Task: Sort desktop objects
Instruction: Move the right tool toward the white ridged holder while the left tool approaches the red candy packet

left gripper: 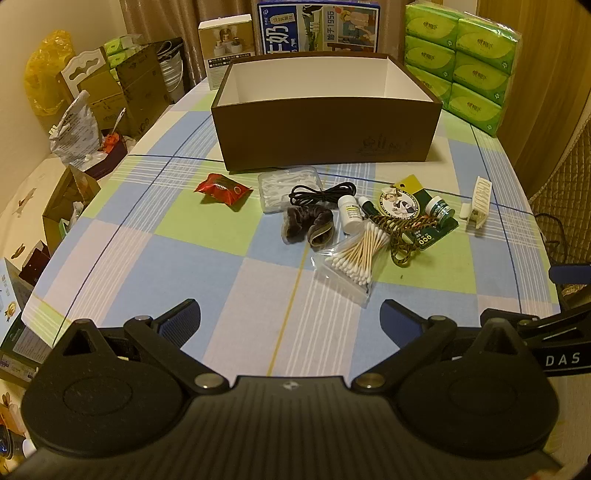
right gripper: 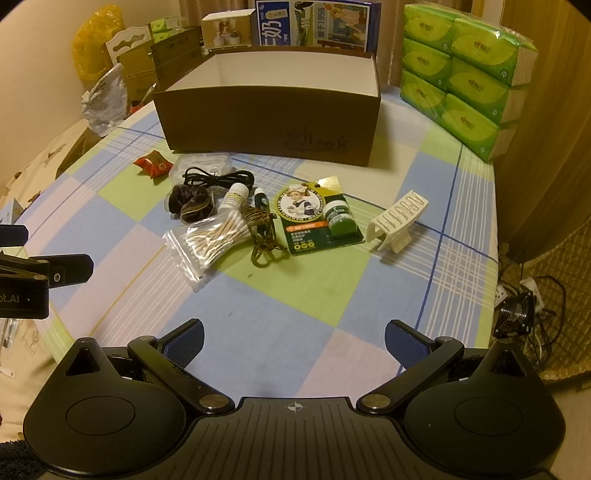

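A brown open box (left gripper: 328, 136) (right gripper: 269, 122) with a white inside stands at the far middle of the checked table. In front of it lie a red snack packet (left gripper: 221, 189) (right gripper: 153, 164), a clear floss-pick case (left gripper: 288, 182), a black cable (left gripper: 321, 192) (right gripper: 218, 178), a dark scrunchie (left gripper: 308, 225) (right gripper: 192, 203), a white pill bottle (left gripper: 350, 214) (right gripper: 232, 197), a bag of cotton swabs (left gripper: 354, 258) (right gripper: 210, 240), a patterned cord (left gripper: 404, 236) (right gripper: 264, 236), a green carded jar (left gripper: 424, 212) (right gripper: 321, 218) and a white clip (left gripper: 478, 203) (right gripper: 399, 219). My left gripper (left gripper: 291, 317) and right gripper (right gripper: 293, 339) hover open over the near table, nothing between their fingers.
Green tissue packs (left gripper: 461, 62) (right gripper: 469, 74) are stacked at the back right. A blue milk carton (left gripper: 317, 26) and a small white box (left gripper: 227, 51) stand behind the brown box. Cartons and bags (left gripper: 110, 92) crowd the floor left of the table; cables and a fan (right gripper: 517, 314) lie right.
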`<state>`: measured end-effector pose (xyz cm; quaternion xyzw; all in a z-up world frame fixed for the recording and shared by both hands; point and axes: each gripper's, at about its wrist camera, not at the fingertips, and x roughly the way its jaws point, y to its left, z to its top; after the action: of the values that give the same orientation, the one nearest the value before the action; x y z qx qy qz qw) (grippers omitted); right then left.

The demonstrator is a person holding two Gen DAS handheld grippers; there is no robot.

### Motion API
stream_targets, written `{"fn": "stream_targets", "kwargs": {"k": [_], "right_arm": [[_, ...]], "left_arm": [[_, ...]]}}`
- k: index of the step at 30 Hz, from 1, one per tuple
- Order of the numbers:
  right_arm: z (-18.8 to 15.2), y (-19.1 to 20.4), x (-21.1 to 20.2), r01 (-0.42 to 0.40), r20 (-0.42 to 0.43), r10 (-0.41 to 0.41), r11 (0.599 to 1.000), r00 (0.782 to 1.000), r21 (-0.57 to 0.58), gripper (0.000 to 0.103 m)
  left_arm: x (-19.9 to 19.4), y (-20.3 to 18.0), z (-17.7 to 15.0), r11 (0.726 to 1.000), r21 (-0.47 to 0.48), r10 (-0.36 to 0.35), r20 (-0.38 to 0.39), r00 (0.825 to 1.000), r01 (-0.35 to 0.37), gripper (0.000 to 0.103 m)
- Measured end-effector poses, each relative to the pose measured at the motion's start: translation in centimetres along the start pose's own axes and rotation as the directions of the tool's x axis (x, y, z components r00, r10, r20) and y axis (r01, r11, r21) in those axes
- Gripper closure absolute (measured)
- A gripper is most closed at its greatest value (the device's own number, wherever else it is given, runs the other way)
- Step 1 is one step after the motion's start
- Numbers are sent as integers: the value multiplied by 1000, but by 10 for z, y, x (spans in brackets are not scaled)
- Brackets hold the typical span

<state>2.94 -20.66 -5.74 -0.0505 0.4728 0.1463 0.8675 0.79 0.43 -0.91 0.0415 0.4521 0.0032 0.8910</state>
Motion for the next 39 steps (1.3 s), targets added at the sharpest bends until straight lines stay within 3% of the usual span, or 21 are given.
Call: {"fn": "stream_targets", "kwargs": {"k": [39], "right_arm": [[27,-11,27,29,-20,-28,998,999,53,2]], "left_arm": [[36,19,22,1000,8,0,-55,998,0,1]]}}
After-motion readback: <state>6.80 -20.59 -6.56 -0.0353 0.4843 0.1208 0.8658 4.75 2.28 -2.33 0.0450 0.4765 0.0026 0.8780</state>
